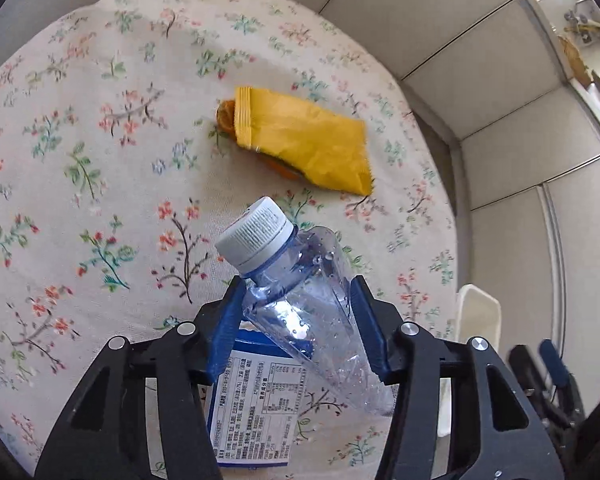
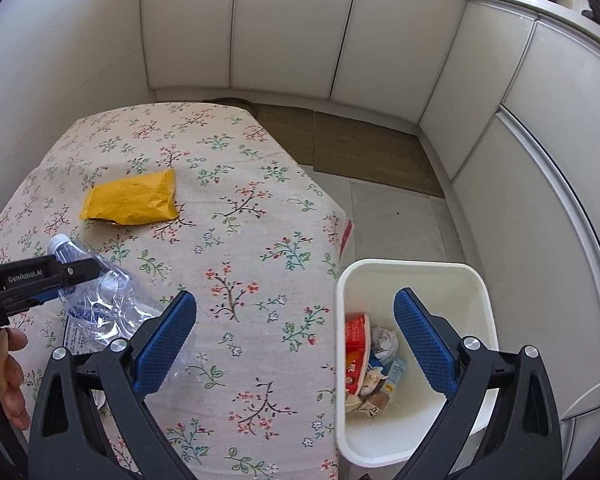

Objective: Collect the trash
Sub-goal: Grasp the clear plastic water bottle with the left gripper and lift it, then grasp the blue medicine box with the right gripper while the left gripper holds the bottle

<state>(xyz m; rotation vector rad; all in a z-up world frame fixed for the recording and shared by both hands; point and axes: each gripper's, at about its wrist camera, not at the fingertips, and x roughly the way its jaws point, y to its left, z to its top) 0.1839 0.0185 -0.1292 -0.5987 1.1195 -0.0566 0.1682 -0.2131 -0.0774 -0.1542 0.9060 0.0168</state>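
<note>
My left gripper [image 1: 298, 300] is shut on a crushed clear plastic bottle [image 1: 300, 300] with a white cap, held above the floral table. It also shows in the right wrist view, where the left gripper [image 2: 80, 270] pinches the bottle [image 2: 108, 300]. Under the bottle lies a blue and white carton [image 1: 256, 408]. A yellow wrapper [image 1: 304, 136] lies further out on the cloth, also seen in the right wrist view [image 2: 130, 198], with orange peel [image 1: 225, 114] under it. My right gripper [image 2: 296, 336] is open and empty, over the table edge and the white bin [image 2: 412, 272].
The white bin stands on the floor at the table's right side and holds several bits of trash [image 2: 370, 364]. Its rim shows in the left wrist view [image 1: 478, 312]. White cabinets [image 2: 284, 32] line the back and right. A brown mat [image 2: 364, 152] lies on the floor.
</note>
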